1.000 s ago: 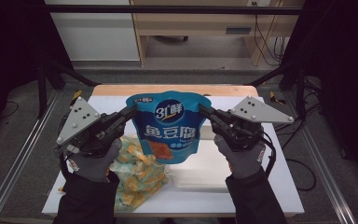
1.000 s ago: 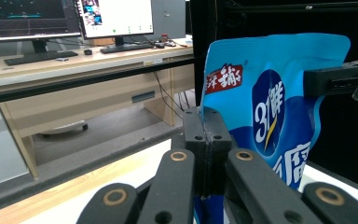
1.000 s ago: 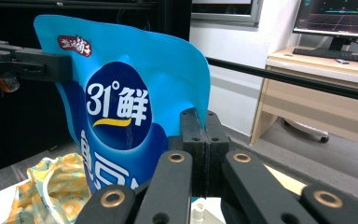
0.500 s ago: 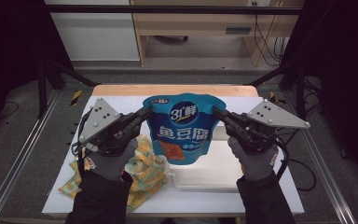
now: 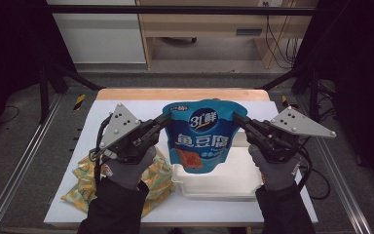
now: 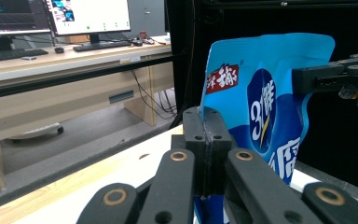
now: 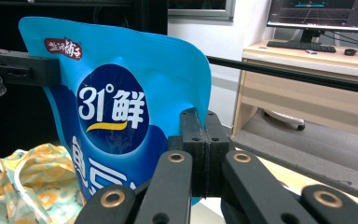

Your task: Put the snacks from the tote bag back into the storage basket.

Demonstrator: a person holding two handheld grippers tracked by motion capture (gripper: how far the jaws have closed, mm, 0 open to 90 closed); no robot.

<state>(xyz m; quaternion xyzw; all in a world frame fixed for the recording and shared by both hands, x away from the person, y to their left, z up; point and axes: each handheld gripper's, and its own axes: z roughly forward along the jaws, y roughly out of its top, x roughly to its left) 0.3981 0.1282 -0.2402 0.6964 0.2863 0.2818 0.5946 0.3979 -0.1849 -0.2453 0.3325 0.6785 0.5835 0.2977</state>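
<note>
— Dark floor and black frame rails surround the white table (image 5: 292,204) in the high view, with a pale wooden cabinet behind it. What sits on the board?

— A shallow white plastic tray (image 5: 224,185) at centre right, and a crumpled yellow-and-teal patterned cloth (image 5: 85,183) at the left, partly under the person's left forearm. Above both hangs a glossy blue stand-up snack pouch (image 5: 202,136) with white lettering, held upright in the air, its lower edge over the tray's near-left part.

— Who holds it?

— Both tools. The left gripper (image 5: 165,119) pinches the pouch's upper left edge, and the right gripper (image 5: 236,118) pinches the upper right edge, each carried in a grey-gloved hand.

— And the left gripper view?

— Its two black jaws are pressed together on the pouch's (image 6: 265,102) side seam, the foil sandwiched between them. The other gripper's (image 6: 303,79) black tips bite the far edge at the right. A desk with monitors stands behind.

— The right gripper view?

— Much the same, mirrored: jaws clenched on the pouch's (image 7: 116,102) edge, the left tool's tip (image 7: 51,70) clamped on the opposite edge, the patterned cloth (image 7: 32,186) lying low at the left.
</note>
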